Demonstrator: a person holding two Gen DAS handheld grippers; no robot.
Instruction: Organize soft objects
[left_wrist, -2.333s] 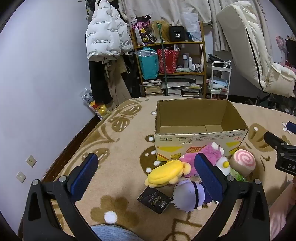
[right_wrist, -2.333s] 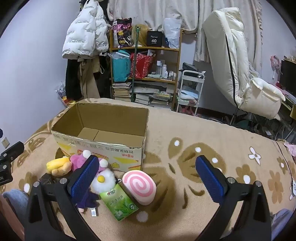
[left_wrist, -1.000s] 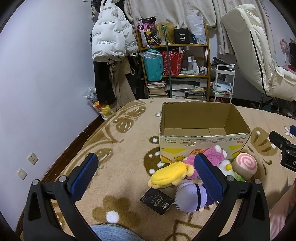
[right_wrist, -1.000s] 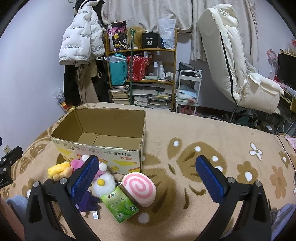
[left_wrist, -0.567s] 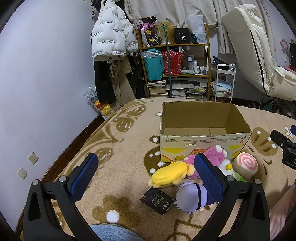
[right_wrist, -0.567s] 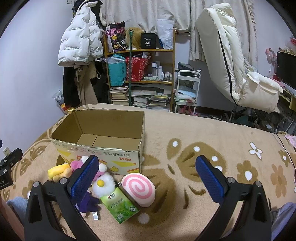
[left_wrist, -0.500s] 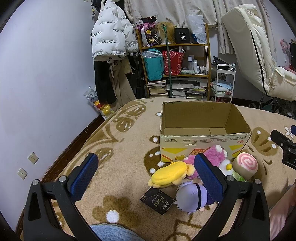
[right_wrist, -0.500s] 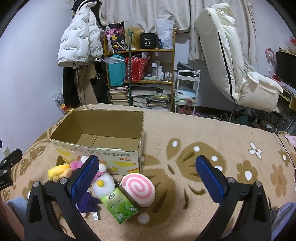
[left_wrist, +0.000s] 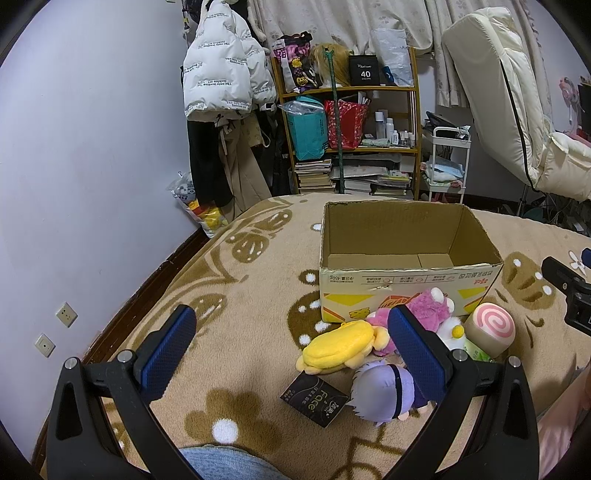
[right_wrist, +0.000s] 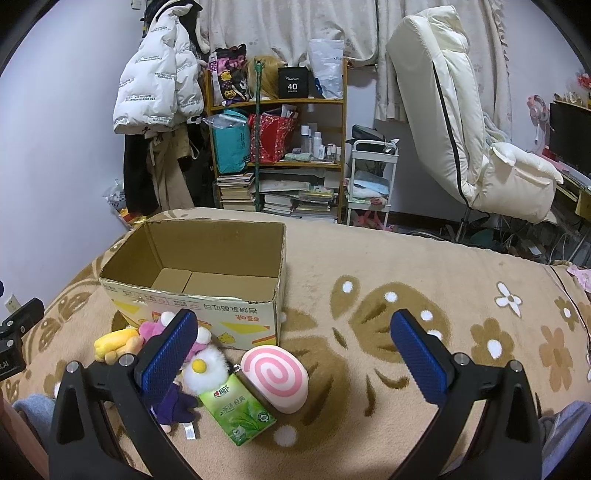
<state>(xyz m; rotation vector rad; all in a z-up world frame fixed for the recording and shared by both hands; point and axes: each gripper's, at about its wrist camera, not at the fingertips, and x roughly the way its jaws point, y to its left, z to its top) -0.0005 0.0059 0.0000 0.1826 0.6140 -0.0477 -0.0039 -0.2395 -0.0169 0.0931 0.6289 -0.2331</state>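
Note:
An empty cardboard box (left_wrist: 406, 291) (right_wrist: 207, 306) stands open on the brown patterned blanket. In front of it lies a heap of soft toys: a yellow plush (left_wrist: 340, 345) (right_wrist: 114, 343), a pink plush (left_wrist: 430, 310) (right_wrist: 151, 328), a purple-haired doll (left_wrist: 380, 391) (right_wrist: 173, 402), a white fluffy toy (right_wrist: 205, 369) and a pink swirl-roll plush (left_wrist: 493, 328) (right_wrist: 275, 378). My left gripper (left_wrist: 291, 350) is open and empty, held above the blanket left of the heap. My right gripper (right_wrist: 295, 354) is open and empty, over the swirl-roll plush.
A black "face" packet (left_wrist: 314, 400) and a green tissue pack (right_wrist: 236, 410) lie among the toys. The blanket (right_wrist: 424, 280) stretches to the right. Behind are a cluttered shelf (left_wrist: 351, 140), a hanging white coat (left_wrist: 221, 81), a white cart (right_wrist: 371, 181) and a folded cream mattress (right_wrist: 461, 122).
Both grippers have risen and pulled back slightly over the past seconds; both stay open and empty. The toys and box have not moved.

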